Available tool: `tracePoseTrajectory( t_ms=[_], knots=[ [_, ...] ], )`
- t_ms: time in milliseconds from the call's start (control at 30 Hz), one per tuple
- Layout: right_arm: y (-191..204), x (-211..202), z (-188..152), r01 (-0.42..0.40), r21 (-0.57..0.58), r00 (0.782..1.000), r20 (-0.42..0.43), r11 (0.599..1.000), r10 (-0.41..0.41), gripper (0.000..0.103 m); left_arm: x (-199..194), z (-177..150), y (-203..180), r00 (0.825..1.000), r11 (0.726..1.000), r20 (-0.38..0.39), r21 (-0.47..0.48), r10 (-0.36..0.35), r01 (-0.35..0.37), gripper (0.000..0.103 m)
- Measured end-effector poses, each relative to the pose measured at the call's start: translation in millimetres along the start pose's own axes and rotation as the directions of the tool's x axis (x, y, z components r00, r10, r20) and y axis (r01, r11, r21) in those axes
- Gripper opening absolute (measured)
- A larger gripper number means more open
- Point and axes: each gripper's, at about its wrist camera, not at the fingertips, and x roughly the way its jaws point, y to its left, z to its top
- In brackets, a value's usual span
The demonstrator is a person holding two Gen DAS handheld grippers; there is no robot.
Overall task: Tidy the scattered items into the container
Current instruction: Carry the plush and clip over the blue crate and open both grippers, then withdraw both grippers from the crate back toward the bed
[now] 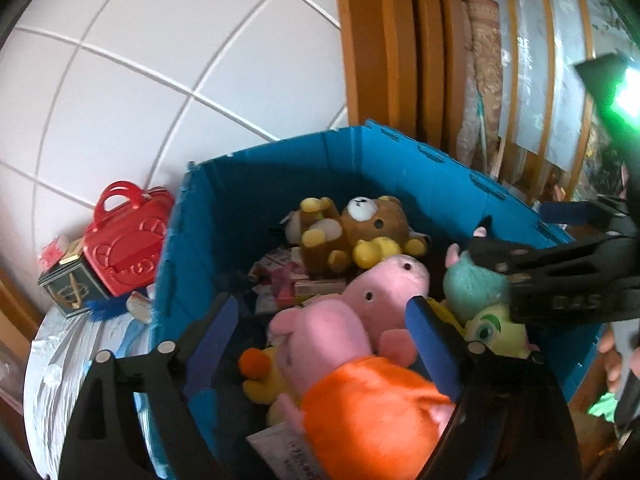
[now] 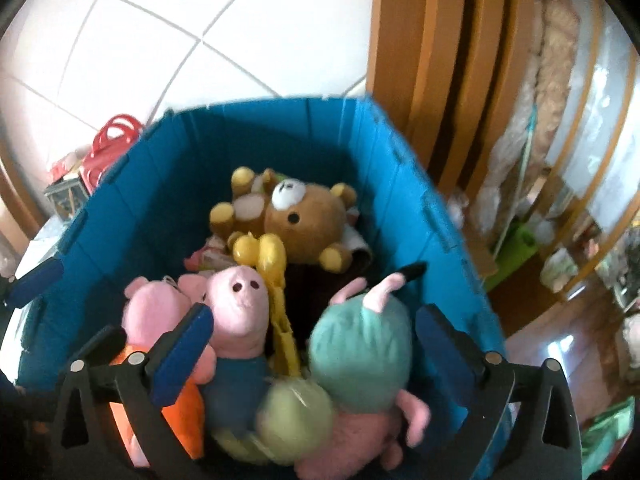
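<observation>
1. Right under our left gripper point(image 1: 320, 340), jaws spread and gripping nothing, we are seeing the pink pig plush in orange point(image 1: 360, 364), long axis running away from us into the blue bin point(image 1: 248, 184)
2. We are holding our right gripper point(image 2: 312, 344) wide open over the teal plush point(image 2: 360, 356), already lying inside the bin
3. We are judging the red toy bag point(image 1: 128, 240), outside to the bin's left, nearer our left hand

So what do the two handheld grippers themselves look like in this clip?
Both look alike: the left gripper and the right gripper have black plastic frames with triangular cut-outs, blue pads on the fingers, and round silver fasteners at the finger bases. Seen from the left wrist, the right gripper's black body carries embossed lettering, too blurred to read reliably.
</observation>
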Motion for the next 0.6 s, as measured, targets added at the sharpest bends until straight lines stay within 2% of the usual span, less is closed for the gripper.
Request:
tracePoseTrajectory(
  t_ms=[167,333,433,600],
  knots=[
    [20,-27,-7,-0.038,-0.031,0.998,0.052,0.999,0.040,0.103,-18,-6,20,0.999,0.999,0.020,-0.034,0.033,-0.032,0.087],
    [51,-44,-9,-0.041,-0.078,0.995,0.092,0.996,0.048,0.103,-39,-18,54,0.997,0.995,0.041,-0.079,0.062,-0.059,0.087],
    [74,-56,-9,-0.039,-0.094,0.991,0.126,0.995,0.050,0.103,-54,-30,85,0.994,0.990,0.058,-0.108,0.095,-0.089,0.087],
    [139,-74,-8,-0.089,-0.125,0.976,0.188,0.988,0.112,0.103,-78,-61,160,0.983,0.979,0.094,-0.146,0.155,-0.140,0.087]
  ],
)
